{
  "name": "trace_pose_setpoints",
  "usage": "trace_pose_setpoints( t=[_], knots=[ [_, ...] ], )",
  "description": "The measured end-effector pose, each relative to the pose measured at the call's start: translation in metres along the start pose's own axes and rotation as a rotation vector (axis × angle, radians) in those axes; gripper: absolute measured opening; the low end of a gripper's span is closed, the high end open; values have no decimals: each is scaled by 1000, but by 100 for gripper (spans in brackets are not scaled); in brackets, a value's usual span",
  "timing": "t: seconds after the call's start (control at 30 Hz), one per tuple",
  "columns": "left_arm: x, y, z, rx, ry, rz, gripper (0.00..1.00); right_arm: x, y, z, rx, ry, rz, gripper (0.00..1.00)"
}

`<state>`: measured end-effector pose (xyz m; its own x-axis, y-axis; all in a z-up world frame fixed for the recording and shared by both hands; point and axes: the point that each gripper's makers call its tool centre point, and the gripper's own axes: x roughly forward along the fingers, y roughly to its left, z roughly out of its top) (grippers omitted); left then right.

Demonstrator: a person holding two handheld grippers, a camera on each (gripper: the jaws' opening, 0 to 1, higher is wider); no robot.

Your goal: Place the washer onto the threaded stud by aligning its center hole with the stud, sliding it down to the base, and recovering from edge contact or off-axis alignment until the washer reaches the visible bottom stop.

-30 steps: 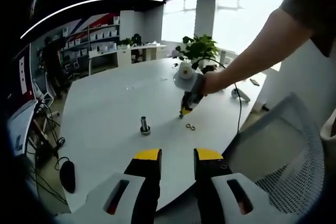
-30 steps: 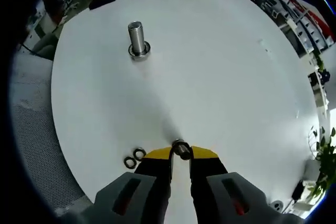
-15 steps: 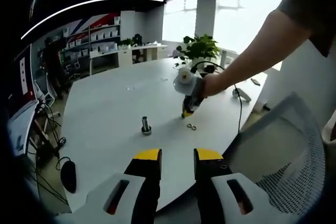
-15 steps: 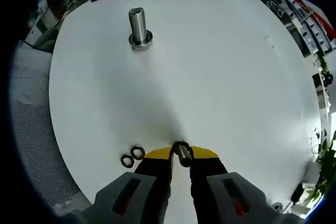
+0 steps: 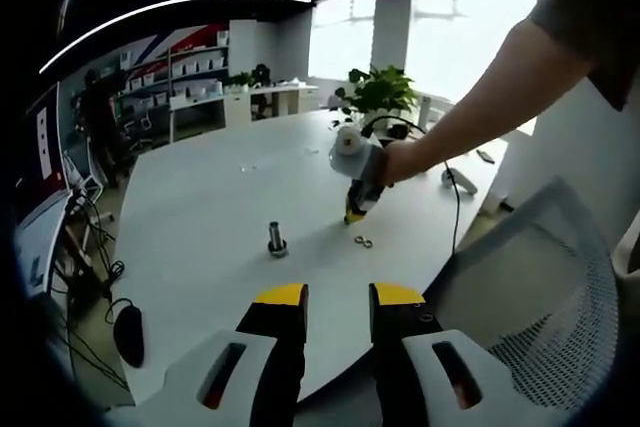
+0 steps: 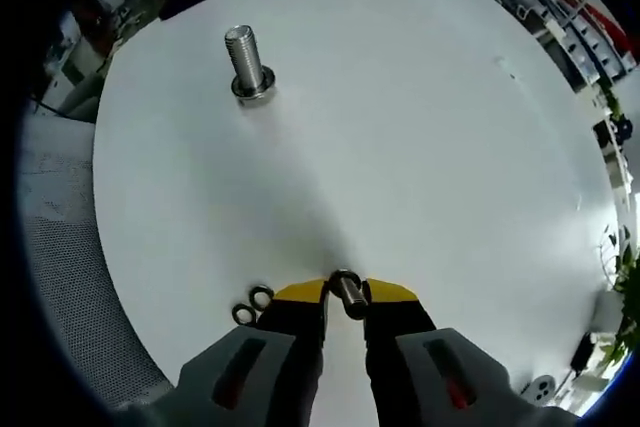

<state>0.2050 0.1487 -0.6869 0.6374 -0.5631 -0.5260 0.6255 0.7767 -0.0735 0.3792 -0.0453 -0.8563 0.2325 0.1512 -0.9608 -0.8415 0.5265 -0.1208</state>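
Note:
A threaded steel stud (image 6: pixel 243 59) stands upright on the white table, far ahead of my right gripper (image 6: pixel 345 290), with a ring at its base. My right gripper is shut on a washer (image 6: pixel 346 294), held on edge between the yellow fingertips. In the left gripper view the same stud (image 5: pixel 275 238) stands mid-table, and the right gripper (image 5: pixel 353 213) hangs to its right, tips down, held by a person's hand. My left gripper (image 5: pixel 336 294) hovers off the table's near edge, jaws slightly apart with nothing between them.
Two loose washers (image 6: pixel 252 305) lie on the table just left of my right gripper, also seen as spare washers (image 5: pixel 363 242) in the left gripper view. A mesh chair (image 5: pixel 540 287) stands at the right. A potted plant (image 5: pixel 378 95) and cable sit at the far side.
The right gripper view has shifted slightly; the stud now sits a little further left and lower. The right gripper with the washer has dipped slightly after rising. My left gripper has not moved.

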Motion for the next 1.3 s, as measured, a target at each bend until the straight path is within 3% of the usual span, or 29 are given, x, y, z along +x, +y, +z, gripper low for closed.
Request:
trace_pose_setpoints(
  t=[0.37, 0.77, 0.97, 1.3],
  knots=[
    [0, 0, 0, -1, -2, 2, 22, -6, 1, -7, -1, 9, -6, 18],
    [0, -2, 1, 3, -4, -8, 22, -15, 4, -23, 104, -16, -6, 18],
    [0, -4, 1, 1, -4, -19, 22, -18, 9, -35, 94, 5, -9, 18],
    [0, -6, 3, 3, -17, -30, 22, -23, 15, -37, 114, -10, -15, 18]
  ],
)
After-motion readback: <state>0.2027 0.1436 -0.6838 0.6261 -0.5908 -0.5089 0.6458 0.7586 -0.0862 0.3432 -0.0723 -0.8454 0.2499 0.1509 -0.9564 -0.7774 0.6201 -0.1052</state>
